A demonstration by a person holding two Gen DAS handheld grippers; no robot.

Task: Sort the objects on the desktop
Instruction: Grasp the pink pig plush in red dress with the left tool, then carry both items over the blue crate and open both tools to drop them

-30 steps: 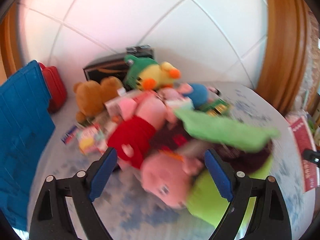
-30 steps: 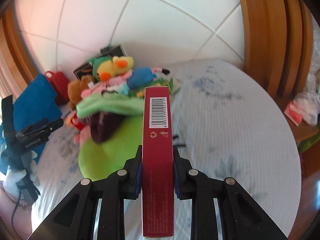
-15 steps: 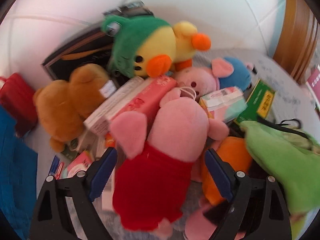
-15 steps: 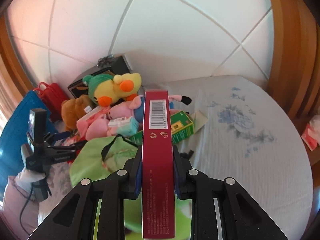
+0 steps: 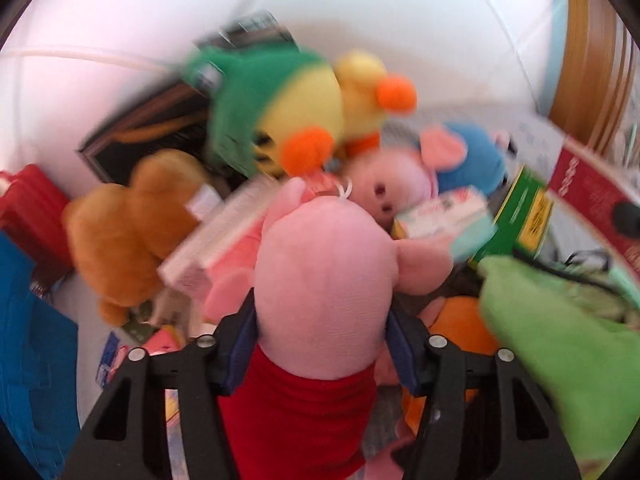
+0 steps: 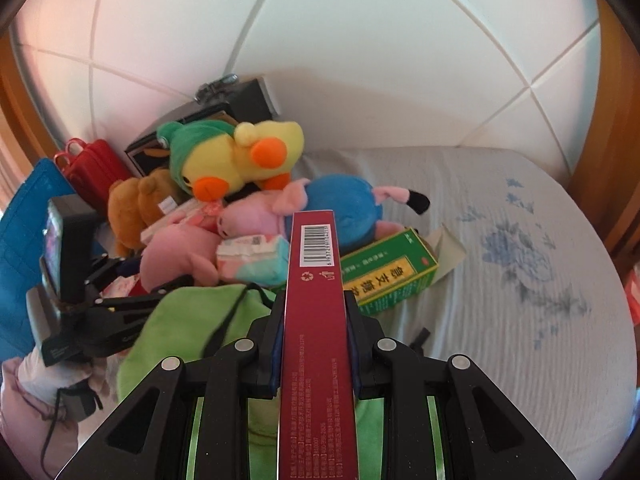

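A pink pig plush in a red dress (image 5: 324, 276) is lodged between the blue pads of the left gripper (image 5: 322, 344), whose jaws are closing; both pads appear to be pressed against its sides, though the picture is blurred. Its lower body is cut off by the frame edge. Behind it, a pile of toys is seen: a yellow duck in a green hood (image 5: 280, 108), a brown bear (image 5: 128, 224) and a blue-bodied pig (image 5: 468, 160). A tall red box (image 6: 316, 320) is clamped upright in the narrowly set right gripper (image 6: 314, 344), with its barcode facing the camera. A green box (image 6: 390, 276) on the bed sheet (image 6: 520, 280) is partly hidden behind it.
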